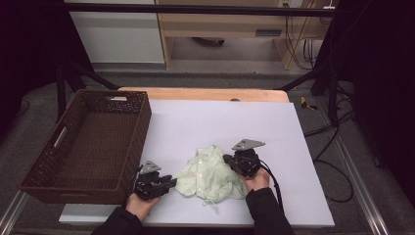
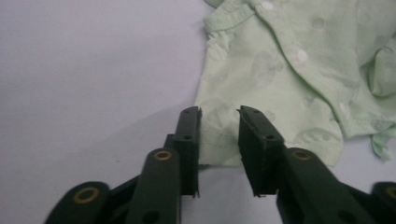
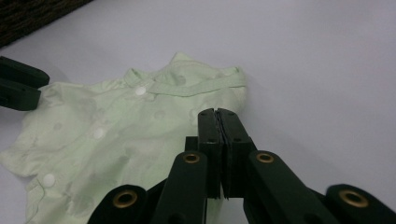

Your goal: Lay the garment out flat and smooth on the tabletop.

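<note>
A small pale green shirt with white buttons lies crumpled on the white table top near its front edge. My left gripper sits low at the shirt's left edge. In the left gripper view its jaws stand apart, and the shirt's hem shows in the gap without being pinched. My right gripper is at the shirt's upper right side. Its jaws are pressed together over the shirt just below the collar, and I see no cloth between them.
A dark brown woven basket with nothing in it stands at the table's left, close behind my left gripper. The left gripper's jaw shows at the left edge of the right gripper view. Bare white surface stretches behind and to the right of the shirt.
</note>
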`<state>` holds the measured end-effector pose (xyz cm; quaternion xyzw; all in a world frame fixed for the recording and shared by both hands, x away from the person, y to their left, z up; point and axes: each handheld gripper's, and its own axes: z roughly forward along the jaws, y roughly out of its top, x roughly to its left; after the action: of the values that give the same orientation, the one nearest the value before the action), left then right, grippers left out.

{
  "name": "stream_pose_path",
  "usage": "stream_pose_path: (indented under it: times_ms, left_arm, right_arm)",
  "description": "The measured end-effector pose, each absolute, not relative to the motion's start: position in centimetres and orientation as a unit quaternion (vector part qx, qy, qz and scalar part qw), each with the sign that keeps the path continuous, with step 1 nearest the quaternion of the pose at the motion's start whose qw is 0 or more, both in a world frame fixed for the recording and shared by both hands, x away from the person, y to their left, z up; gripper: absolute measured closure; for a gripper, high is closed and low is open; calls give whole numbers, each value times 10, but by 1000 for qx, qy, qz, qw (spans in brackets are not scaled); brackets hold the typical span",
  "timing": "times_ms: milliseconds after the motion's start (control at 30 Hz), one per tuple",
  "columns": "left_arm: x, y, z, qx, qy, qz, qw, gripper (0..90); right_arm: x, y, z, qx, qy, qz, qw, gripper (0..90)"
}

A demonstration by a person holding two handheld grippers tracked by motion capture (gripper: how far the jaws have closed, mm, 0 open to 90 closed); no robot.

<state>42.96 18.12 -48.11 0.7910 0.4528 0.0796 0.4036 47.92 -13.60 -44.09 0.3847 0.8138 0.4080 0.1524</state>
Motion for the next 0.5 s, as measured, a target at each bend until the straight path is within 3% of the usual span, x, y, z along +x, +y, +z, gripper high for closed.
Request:
stream_pose_path:
  times_ms: [133, 300, 500]
  left_arm:
    - [429, 180, -481, 796, 449, 78, 399, 867]
    - [427, 183, -476, 796, 442, 88, 403, 885]
    - [420, 194, -454, 769, 457, 149, 421, 887]
  right_arm:
    - [478, -134, -440, 377, 813, 416, 153, 889]
    - [476, -132, -437, 367, 812, 428, 150, 888]
    - [470, -121, -432, 343, 816, 446, 133, 889]
